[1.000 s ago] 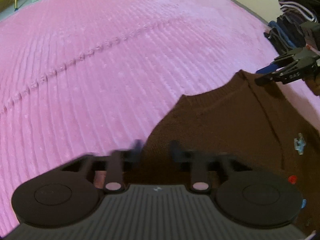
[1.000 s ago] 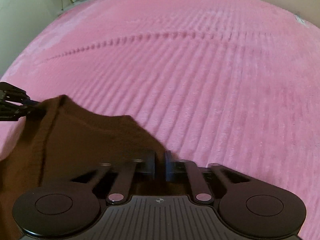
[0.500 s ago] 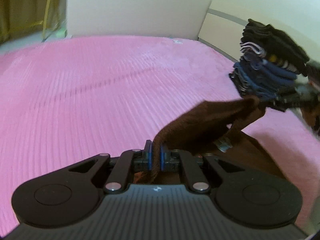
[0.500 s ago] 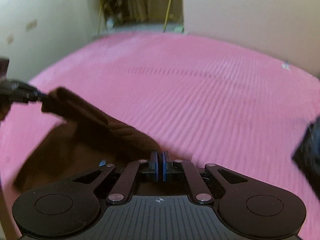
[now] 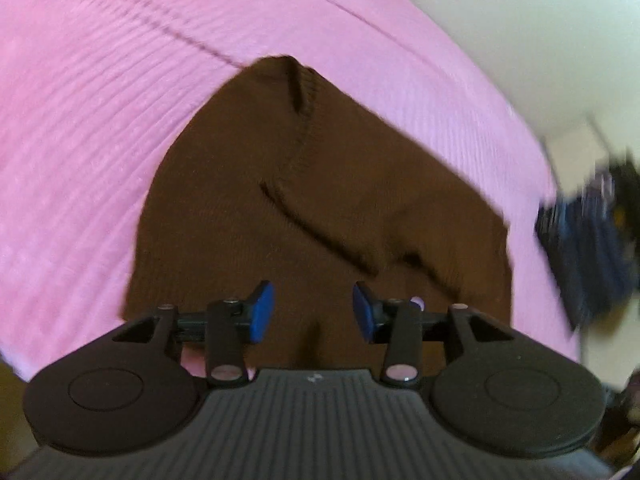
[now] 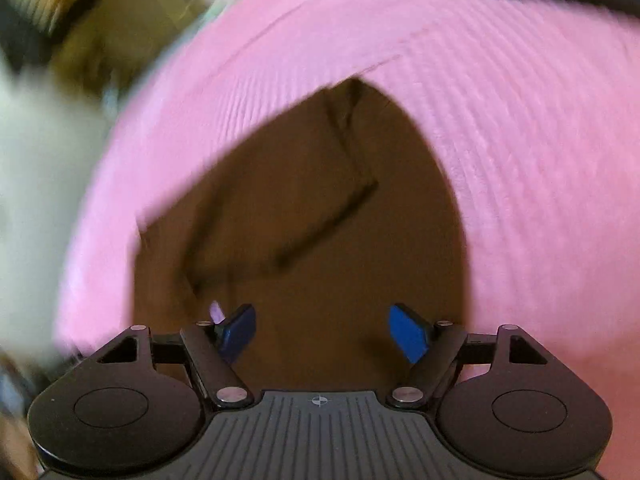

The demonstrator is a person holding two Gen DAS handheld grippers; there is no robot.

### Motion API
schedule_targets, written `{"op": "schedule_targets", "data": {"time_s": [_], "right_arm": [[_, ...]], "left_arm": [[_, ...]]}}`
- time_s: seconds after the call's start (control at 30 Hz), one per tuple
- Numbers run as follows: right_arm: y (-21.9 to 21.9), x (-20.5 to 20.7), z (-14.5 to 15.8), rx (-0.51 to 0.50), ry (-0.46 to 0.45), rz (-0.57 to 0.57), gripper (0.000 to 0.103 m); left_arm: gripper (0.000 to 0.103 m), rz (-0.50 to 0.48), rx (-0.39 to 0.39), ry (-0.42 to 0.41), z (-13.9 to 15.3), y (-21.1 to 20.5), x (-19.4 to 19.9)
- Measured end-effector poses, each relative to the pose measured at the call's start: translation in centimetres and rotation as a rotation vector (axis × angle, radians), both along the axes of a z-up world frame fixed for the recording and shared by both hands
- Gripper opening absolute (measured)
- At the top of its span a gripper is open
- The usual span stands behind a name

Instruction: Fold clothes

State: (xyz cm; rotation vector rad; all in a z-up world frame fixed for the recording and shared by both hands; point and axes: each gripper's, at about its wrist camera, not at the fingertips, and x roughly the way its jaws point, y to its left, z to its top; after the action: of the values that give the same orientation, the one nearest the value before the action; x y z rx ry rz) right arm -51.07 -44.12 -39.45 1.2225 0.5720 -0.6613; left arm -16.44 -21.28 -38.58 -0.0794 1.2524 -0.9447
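A brown knit sweater lies folded over on the pink ribbed bedspread, with a sleeve or edge creased across its top. My left gripper is open and empty just above the sweater's near part. In the right wrist view the same sweater fills the middle, blurred. My right gripper is open wide and empty above its near edge. Neither gripper shows in the other's view.
A stack of dark folded clothes sits at the right edge of the bed in the left wrist view, blurred. A pale wall lies beyond the bed. The right wrist view shows the bedspread and blurred floor clutter at upper left.
Both grippers were shut on the sweater's edge and holding it up half a second ago. Now both have opened, and the sweater lies folded over on the bed.
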Motion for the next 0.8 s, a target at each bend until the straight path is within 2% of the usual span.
{"op": "schedule_targets", "data": {"time_s": [0.07,0.13,0.27,0.37,0.43,0.47,0.57,0.6,0.63,0.67,0.73,0.8], "right_arm": [[-2.5,-0.3,-1.2,0.095,-0.091,-0.115,0.063],[-4.2,0.1,-2.6,0.148,-0.125,-0.192,0.062],[-5.5,0.9,-4.9,0.223,-0.144,-0.288,0.050],[-5.7,0.4,-6.7,0.274,-0.154,-0.345,0.049],[-6.1,0.8,-7.4,0.265,-0.150,-0.360,0.049],[-6.4,1.1,-7.7,0.259,-0.145,-0.363,0.049],[-7.4,1.8,-8.3,0.272,-0.139,-0.374,0.008],[-7.6,1.9,-8.4,0.273,-0.137,-0.372,0.005],[-7.8,1.9,-8.1,0.247,-0.131,-0.362,0.005],[-7.4,1.5,-7.2,0.214,-0.136,-0.350,0.005],[-6.5,0.5,-5.2,0.145,-0.153,-0.326,0.005],[-5.0,-0.9,-3.6,0.120,-0.189,-0.318,0.004]], "left_arm": [[0.044,0.070,-0.030,0.065,-1.0,-1.2,0.8],[0.044,0.130,-0.049,0.119,-2.2,-2.2,1.6],[0.044,0.211,-0.055,0.195,-4.8,-3.2,3.3],[0.042,0.247,-0.048,0.238,-5.9,-3.3,4.0],[0.042,0.264,-0.061,0.264,-6.4,-3.2,4.2],[0.042,0.261,-0.062,0.266,-6.6,-3.4,4.4],[0.038,0.239,-0.064,0.258,-6.8,-4.0,4.9],[0.033,0.230,-0.063,0.251,-6.9,-4.3,5.2],[0.016,0.216,-0.062,0.235,-6.8,-4.4,5.3],[0.006,0.202,-0.061,0.218,-6.6,-4.4,5.4],[0.005,0.173,-0.059,0.183,-6.2,-4.5,5.7],[0.005,0.121,-0.073,0.115,-5.0,-4.1,5.5]]}}
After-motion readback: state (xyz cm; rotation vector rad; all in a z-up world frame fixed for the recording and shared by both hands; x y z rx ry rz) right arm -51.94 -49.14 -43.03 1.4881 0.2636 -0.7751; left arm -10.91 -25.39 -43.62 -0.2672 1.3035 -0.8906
